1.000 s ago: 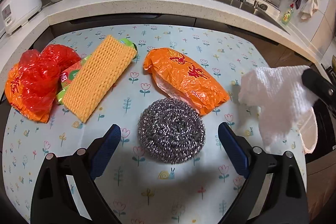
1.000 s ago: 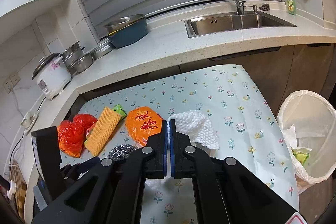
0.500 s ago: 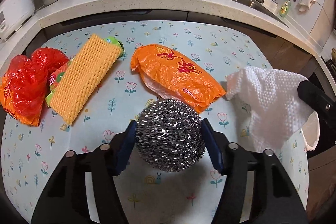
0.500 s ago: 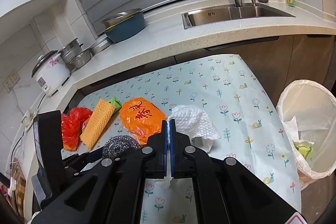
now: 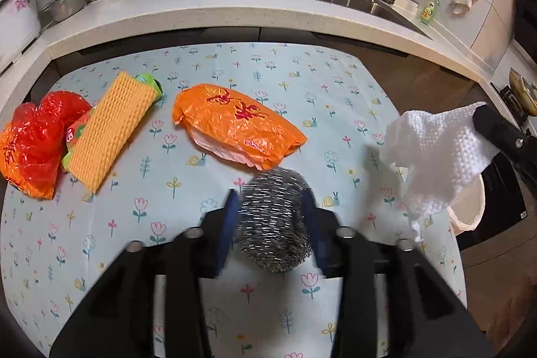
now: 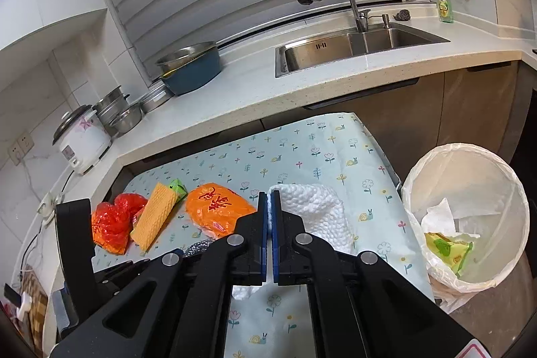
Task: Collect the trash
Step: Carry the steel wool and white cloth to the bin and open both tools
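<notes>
— Where the flowered tabletop [image 5: 208,66] is ending on the left, what is lying there?

— A crumpled red plastic bag [image 5: 33,140] is sitting at the left edge, touching a green snack packet [image 5: 72,136]. A yellow ribbed sponge cloth [image 5: 112,130] is lying across that packet. To the right, an orange plastic bag [image 5: 235,123] is resting near the middle.

— And the left gripper [image 5: 273,217]?

— It is clamping a steel wool scourer [image 5: 273,220] between its blue pads, just in front of the orange bag; whether the scourer is touching the tabletop, I cannot tell.

— Further right?

— The right gripper [image 6: 269,217] is pinching a white paper towel [image 6: 315,210] between its closed fingers, holding it above the tabletop's right side. Beyond the edge, a bin lined with a white bag [image 6: 470,156] is standing on the floor, holding a crumpled tissue [image 6: 439,217] and a yellow-green wrapper [image 6: 448,249].
</notes>
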Available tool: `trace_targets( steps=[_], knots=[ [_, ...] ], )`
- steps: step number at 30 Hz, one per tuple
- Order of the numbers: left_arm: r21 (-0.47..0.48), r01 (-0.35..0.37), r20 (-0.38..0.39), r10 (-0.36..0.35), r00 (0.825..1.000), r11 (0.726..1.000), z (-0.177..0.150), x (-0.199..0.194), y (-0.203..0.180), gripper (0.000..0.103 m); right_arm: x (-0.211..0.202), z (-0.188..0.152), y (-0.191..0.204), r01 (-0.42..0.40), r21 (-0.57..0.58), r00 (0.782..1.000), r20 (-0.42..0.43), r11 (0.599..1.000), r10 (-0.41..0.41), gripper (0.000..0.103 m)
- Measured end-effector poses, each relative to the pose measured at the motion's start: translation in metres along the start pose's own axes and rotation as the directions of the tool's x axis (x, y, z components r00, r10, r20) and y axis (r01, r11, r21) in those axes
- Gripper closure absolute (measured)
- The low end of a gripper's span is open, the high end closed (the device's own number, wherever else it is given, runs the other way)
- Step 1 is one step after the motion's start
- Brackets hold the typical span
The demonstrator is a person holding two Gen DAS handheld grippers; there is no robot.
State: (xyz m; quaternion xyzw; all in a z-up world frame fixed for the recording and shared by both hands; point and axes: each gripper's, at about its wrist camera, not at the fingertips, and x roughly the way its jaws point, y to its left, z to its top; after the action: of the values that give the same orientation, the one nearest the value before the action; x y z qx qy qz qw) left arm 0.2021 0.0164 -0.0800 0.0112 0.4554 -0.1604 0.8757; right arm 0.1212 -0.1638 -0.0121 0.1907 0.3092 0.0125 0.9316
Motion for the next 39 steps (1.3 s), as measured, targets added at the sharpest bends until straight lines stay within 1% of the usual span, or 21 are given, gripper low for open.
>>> trace_targets(
  steps=[1, 3, 5, 8, 10, 12, 14, 15, 17, 18, 20, 26, 32, 39],
  knots=[
    [0.002, -0.008, -0.009, 0.009, 1.000, 1.000, -0.002, 0.003, -0.001, 0.047, -0.001, -0.001, -0.002, 0.002, 0.001, 1.000, 0.000, 1.000, -0.002, 0.101],
    [-0.002, -0.013, -0.028, 0.013, 1.000, 1.000, -0.007, 0.011, -0.001, 0.044, -0.001, -0.004, -0.006, 0.005, 0.006, 1.000, -0.003, 1.000, -0.005, 0.101],
    [-0.013, -0.010, -0.052, 0.009, 0.999, 1.000, -0.010, 0.019, 0.001, 0.036, 0.001, -0.006, -0.010, 0.007, 0.013, 1.000, -0.010, 1.000, -0.007, 0.101],
    [-0.025, -0.024, -0.056, 0.023, 0.998, 0.999, -0.013, 0.027, 0.003, 0.026, 0.005, -0.010, -0.014, 0.011, 0.019, 1.000, -0.020, 1.000, -0.011, 0.101],
    [-0.029, -0.021, -0.059, 0.019, 0.998, 0.999, -0.013, 0.031, 0.002, 0.026, 0.008, -0.012, -0.016, 0.013, 0.021, 1.000, -0.027, 1.000, -0.013, 0.101],
    [-0.029, -0.013, -0.065, 0.012, 0.998, 0.999, -0.012, 0.035, 0.000, 0.028, 0.009, -0.012, -0.017, 0.014, 0.021, 0.999, -0.030, 1.000, -0.013, 0.101],
    [-0.022, 0.019, -0.077, -0.020, 0.997, 1.000, -0.011, 0.038, -0.004, 0.047, 0.011, -0.013, -0.018, 0.014, 0.022, 0.999, -0.033, 1.000, -0.014, 0.101],
    [-0.022, 0.040, -0.089, -0.041, 0.995, 0.999, -0.011, 0.039, -0.007, 0.051, 0.011, -0.014, -0.018, 0.015, 0.022, 0.999, -0.034, 1.000, -0.014, 0.101],
    [-0.009, 0.039, -0.083, -0.040, 0.996, 0.999, -0.010, 0.038, -0.013, 0.056, 0.011, -0.014, -0.019, 0.015, 0.023, 0.999, -0.034, 1.000, -0.014, 0.101],
    [-0.001, 0.037, -0.075, -0.037, 0.997, 0.999, -0.011, 0.035, -0.016, 0.057, 0.010, -0.015, -0.019, 0.016, 0.024, 0.999, -0.034, 1.000, -0.015, 0.101],
    [0.000, 0.053, -0.071, -0.053, 0.996, 0.999, -0.011, 0.031, -0.021, 0.058, 0.008, -0.015, -0.021, 0.019, 0.022, 0.999, -0.031, 1.000, -0.018, 0.101],
    [0.037, 0.084, -0.040, -0.082, 0.996, 0.996, -0.009, 0.013, -0.045, 0.059, -0.008, -0.007, -0.030, 0.031, 0.024, 1.000, 0.000, 0.999, -0.031, 0.101],
    [0.089, 0.124, -0.007, -0.124, 0.992, 0.988, 0.002, -0.005, -0.083, 0.059, -0.030, 0.007, -0.049, 0.055, 0.035, 0.997, 0.045, 0.998, -0.057, 0.101],
    [0.159, 0.176, -0.003, -0.178, 0.984, 0.971, 0.014, -0.010, -0.133, 0.059, -0.052, 0.023, -0.079, 0.101, 0.052, 0.991, 0.087, 0.994, -0.105, 0.101]
  ],
)
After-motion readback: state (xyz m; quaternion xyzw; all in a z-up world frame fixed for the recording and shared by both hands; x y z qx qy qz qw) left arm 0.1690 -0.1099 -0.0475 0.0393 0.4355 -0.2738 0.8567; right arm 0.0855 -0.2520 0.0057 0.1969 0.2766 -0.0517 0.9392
